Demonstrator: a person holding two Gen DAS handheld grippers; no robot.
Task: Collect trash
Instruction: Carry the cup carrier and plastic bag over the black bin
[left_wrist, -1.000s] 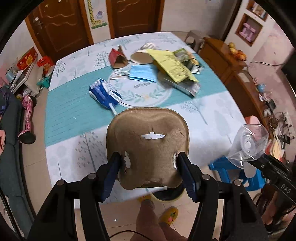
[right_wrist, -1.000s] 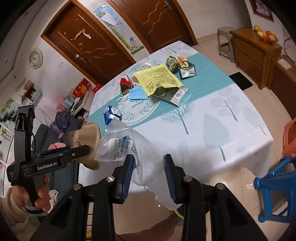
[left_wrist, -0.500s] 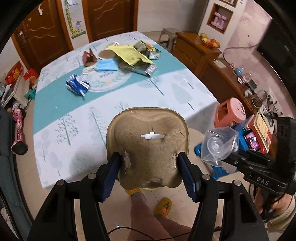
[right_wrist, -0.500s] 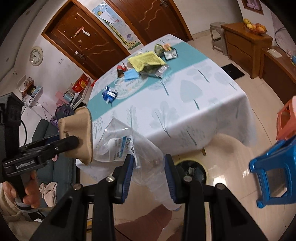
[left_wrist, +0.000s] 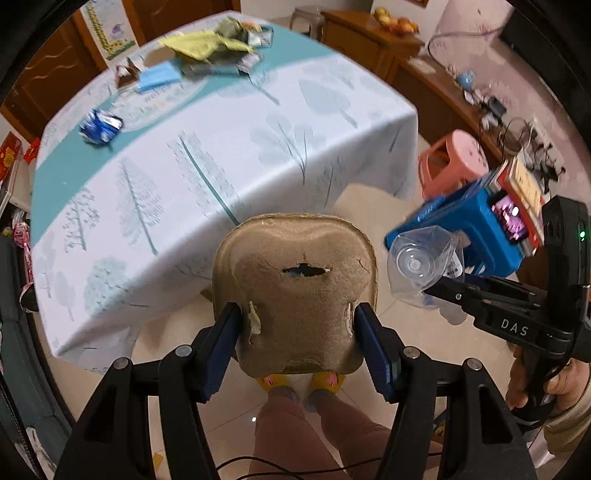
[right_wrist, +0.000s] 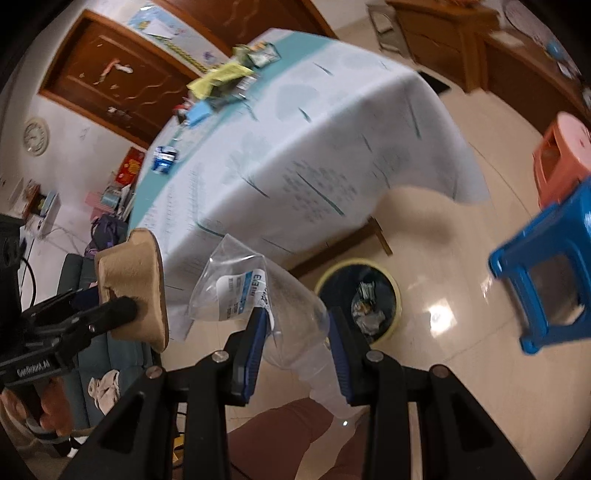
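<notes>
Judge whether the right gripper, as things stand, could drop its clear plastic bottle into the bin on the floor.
Probably yes. The right gripper holds the clear plastic bottle, the bin stands open just beyond the fingers, and nothing lies between them.

Left gripper (left_wrist: 299, 332) clamps a torn pulp tray (left_wrist: 295, 291). Right gripper (left_wrist: 428, 291) holds a clear plastic bottle (left_wrist: 421, 266) just beside it. Litter (left_wrist: 207, 55) sits on the table (left_wrist: 221, 147).

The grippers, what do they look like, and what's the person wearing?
Both the left gripper and right gripper are black with blue ribbed pads and silver bolts. White lettering marks their sides, and one has a green light. The person wears a beige sleeve and yellow slippers.
</notes>
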